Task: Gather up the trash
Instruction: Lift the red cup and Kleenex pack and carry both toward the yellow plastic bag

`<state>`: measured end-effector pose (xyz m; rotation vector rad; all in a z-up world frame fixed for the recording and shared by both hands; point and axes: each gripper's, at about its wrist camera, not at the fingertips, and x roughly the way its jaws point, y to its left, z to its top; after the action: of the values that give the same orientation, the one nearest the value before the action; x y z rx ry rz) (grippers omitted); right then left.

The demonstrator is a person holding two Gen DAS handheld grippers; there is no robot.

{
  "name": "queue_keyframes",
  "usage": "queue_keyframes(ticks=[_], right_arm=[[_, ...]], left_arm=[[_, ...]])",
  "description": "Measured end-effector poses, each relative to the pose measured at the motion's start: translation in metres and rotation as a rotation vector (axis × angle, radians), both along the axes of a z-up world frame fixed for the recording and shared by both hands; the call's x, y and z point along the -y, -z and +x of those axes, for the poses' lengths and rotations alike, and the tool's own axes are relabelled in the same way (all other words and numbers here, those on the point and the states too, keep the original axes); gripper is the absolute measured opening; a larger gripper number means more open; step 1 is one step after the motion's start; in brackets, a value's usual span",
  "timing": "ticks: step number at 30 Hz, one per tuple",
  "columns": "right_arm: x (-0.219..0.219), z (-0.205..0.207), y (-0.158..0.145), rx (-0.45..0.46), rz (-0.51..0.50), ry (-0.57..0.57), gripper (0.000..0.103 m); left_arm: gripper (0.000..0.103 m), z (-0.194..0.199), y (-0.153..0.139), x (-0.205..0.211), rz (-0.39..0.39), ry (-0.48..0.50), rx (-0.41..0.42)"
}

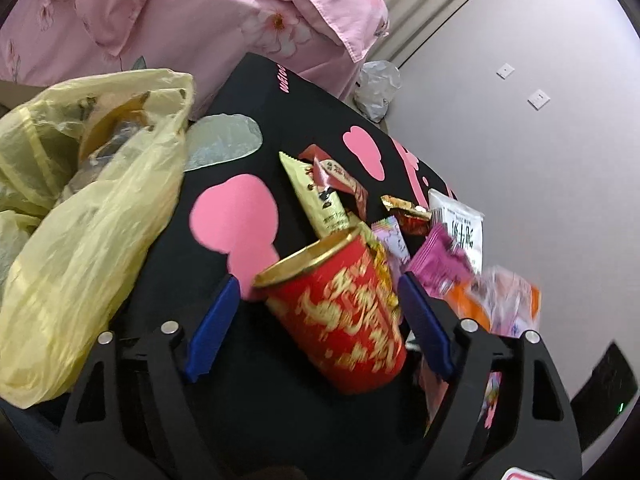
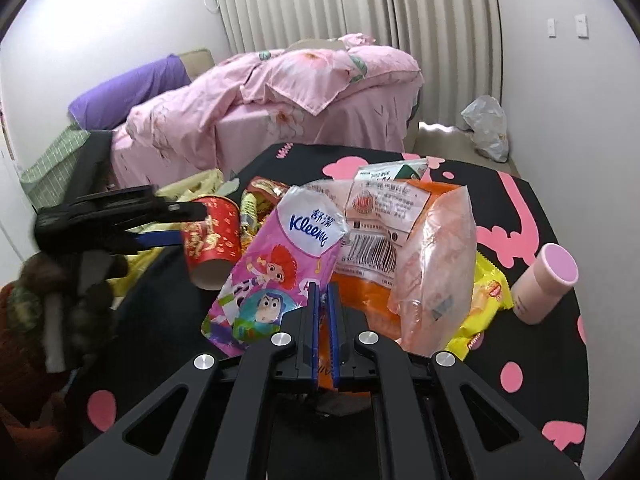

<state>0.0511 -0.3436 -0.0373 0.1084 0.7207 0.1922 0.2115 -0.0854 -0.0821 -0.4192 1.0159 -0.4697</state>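
A red paper cup with gold print leans on the black table cover. My left gripper straddles it, open, with one blue pad on each side; a gap shows at the left pad. The right wrist view shows the same cup and left gripper. My right gripper is shut on the lower corner of a flattened pink Kleenex wrapper. A yellow plastic bag holding some trash lies open left of the cup.
Several snack wrappers lie past the cup. An orange bag, a clear pinkish bag, a yellow wrapper and a pink tumbler crowd the table. A bed with pink bedding stands behind.
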Motion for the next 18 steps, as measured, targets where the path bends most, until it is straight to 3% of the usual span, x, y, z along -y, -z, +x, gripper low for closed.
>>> queue_keyframes(ticks=[1,3,9,18], right_arm=[[0.001,-0.004,-0.002,0.008,0.0,0.003,0.006],[0.003,-0.01,-0.006,0.02,0.006,0.007,0.006],[0.009,-0.018,-0.017,0.056,0.003,0.02,0.006],[0.004,-0.024,-0.024,0.077,0.016,-0.007,0.006]], left_arm=[[0.072,0.003,0.0,0.002,-0.009,0.004,-0.013],[0.06,0.005,0.002,0.006,-0.026,0.021,-0.028],[0.055,-0.014,-0.005,0.009,-0.007,0.062,0.03],[0.055,-0.073,-0.046,0.0,0.11,0.124,0.28]])
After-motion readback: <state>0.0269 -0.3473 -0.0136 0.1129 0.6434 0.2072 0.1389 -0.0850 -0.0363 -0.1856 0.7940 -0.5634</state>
